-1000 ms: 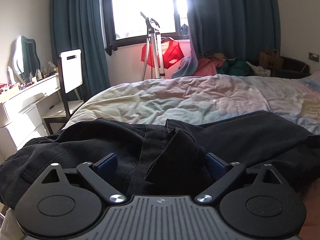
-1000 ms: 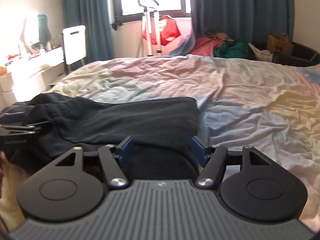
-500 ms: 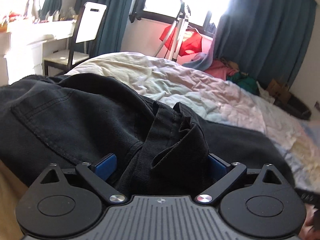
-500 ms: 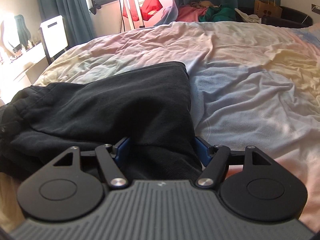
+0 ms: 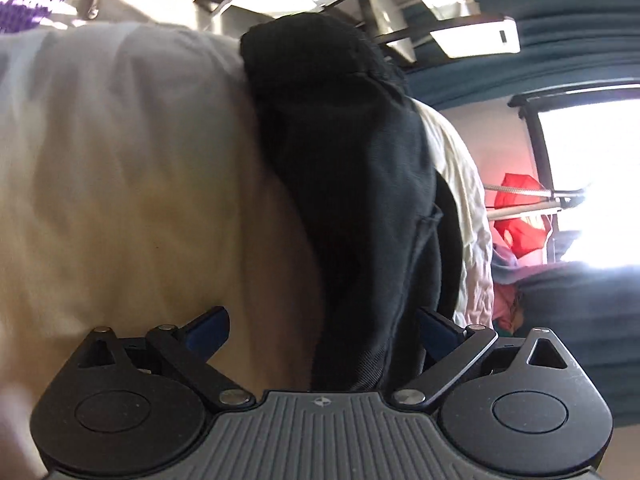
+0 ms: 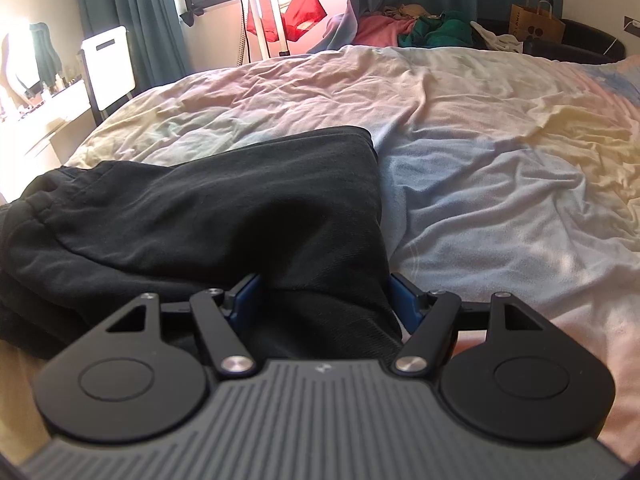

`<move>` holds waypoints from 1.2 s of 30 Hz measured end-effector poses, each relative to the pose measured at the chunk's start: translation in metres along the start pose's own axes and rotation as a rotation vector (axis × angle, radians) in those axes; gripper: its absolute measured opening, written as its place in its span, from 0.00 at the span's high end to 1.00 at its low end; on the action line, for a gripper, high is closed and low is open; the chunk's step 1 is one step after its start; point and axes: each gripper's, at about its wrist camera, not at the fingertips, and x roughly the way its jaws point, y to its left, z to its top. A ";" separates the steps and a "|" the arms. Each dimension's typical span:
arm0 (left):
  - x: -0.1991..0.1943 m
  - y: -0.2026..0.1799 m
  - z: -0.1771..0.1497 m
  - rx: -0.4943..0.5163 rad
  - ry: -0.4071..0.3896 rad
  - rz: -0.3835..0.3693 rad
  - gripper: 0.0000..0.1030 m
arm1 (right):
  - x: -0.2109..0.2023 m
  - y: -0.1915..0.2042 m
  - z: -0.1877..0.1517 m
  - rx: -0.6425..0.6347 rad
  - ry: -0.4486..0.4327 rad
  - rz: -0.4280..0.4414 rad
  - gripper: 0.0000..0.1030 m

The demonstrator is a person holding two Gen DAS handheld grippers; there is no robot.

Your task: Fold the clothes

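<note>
Black trousers (image 6: 208, 216) lay on the pastel bedspread (image 6: 500, 184) near its edge. Right gripper (image 6: 324, 300) stood fairly wide, dark cloth filling the gap. Left gripper (image 5: 324, 332), rolled sideways, stood spread, cloth against only one blue pad (image 5: 436, 332).

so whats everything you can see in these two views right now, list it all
black garment: 1, black, near left of the bed
bed cover: 1, pastel pink, yellow and blue, across the bed
red garment: 1, red, hanging by the window
clothes pile: 1, pink and green, beyond the bed
paper bag: 1, brown, far right
chair: 1, white back, far left
curtains: 2, teal, beside the window
left gripper: 1, black with blue pads, garment between the jaws
right gripper: 1, black with blue pads, jaws on the garment's near edge
</note>
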 end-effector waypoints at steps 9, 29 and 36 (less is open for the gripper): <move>0.028 -0.029 0.040 0.115 -0.068 -0.128 0.20 | 0.001 0.002 0.001 0.005 0.006 -0.011 0.31; 0.039 -0.045 0.058 0.297 -0.223 -0.091 0.78 | -0.020 0.033 0.004 -0.157 -0.147 0.042 0.31; 0.020 -0.058 0.038 0.405 -0.293 -0.056 0.84 | 0.004 0.044 -0.006 -0.235 -0.062 0.021 0.27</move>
